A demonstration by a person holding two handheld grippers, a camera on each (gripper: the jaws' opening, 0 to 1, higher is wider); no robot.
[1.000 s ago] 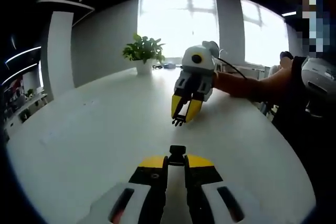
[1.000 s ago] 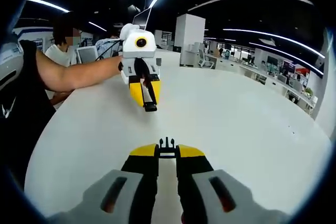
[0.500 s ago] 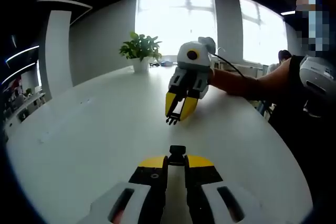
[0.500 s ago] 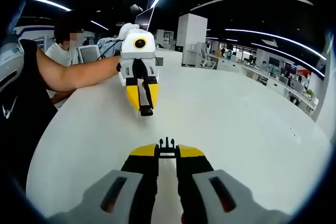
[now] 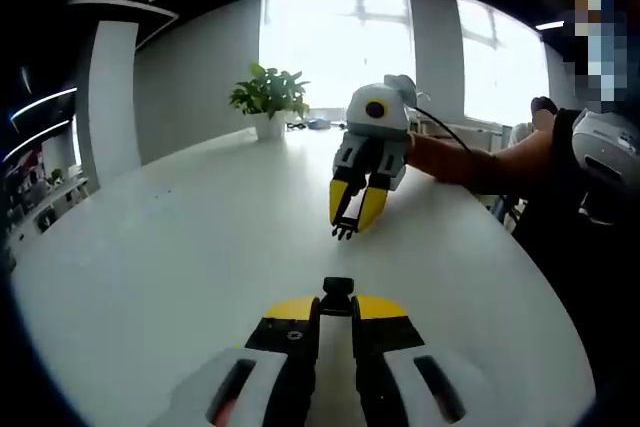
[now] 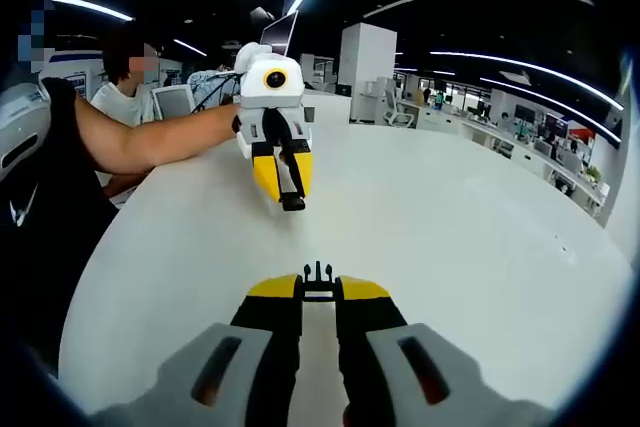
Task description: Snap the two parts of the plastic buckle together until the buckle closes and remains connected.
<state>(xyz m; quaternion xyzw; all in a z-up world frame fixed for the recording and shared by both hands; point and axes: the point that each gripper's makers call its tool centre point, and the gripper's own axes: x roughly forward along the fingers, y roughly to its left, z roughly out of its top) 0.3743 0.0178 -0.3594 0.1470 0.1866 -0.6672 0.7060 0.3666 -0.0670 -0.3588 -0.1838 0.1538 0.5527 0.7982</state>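
Two buckle halves, one clamped in each gripper's jaws: socket part (image 5: 338, 295) left, pronged part (image 6: 318, 278) right.

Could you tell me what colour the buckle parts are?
Both buckle parts are black, clearest in the left gripper view.

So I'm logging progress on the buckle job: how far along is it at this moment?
Done: each claw has picked up its half. The left claw is shut on the socket half, the right claw on the pronged half.
In hand: the claws face each other above the white table, halves pointed together.
Left: a clear gap remains, so closing it and snapping them together is still to do.
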